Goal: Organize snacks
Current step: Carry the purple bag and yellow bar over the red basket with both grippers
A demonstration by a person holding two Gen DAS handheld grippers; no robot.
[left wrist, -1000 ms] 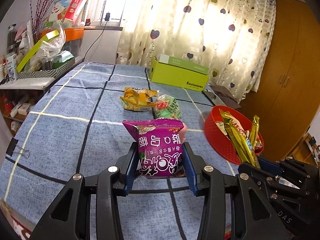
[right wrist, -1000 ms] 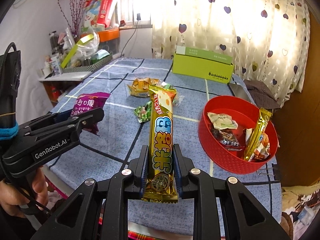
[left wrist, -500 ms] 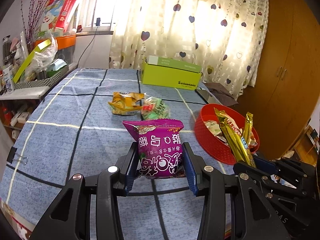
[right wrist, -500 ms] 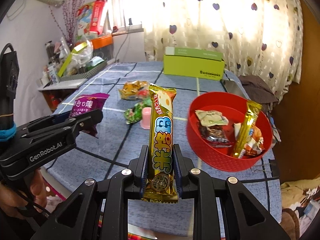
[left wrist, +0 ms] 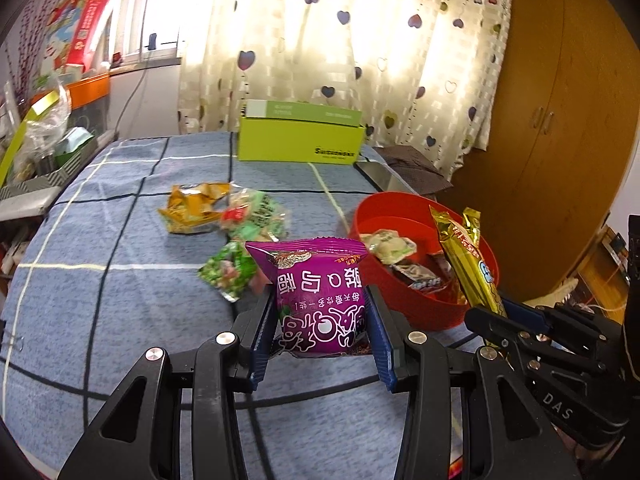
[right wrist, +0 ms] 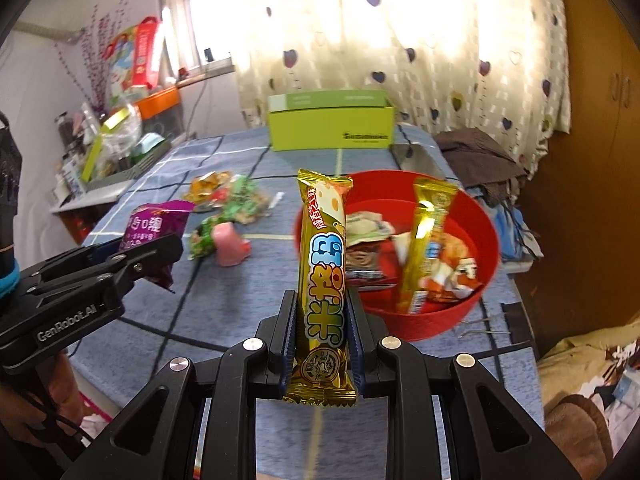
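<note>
Left gripper (left wrist: 320, 330) clamps purple bag (left wrist: 320, 296); right gripper (right wrist: 322, 330) clamps gold bar (right wrist: 324, 280). Both are held above the table, just short of red bowl (right wrist: 486, 280). Step: carry to bowl. Next: move over bowl, release. Loose snacks (left wrist: 224, 216) lie left of bowl.

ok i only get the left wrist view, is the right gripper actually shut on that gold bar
Observer: Yes. The right gripper is shut on the gold bar, jaws clamping its lower part, bar upright.
Operator: anything in the red bowl hidden from me
Observer: An orange and white packet lies behind the second gold bar.
Operator: what's behind my purple bag
Observer: A pink item on the cloth, beside the green packet.
</note>
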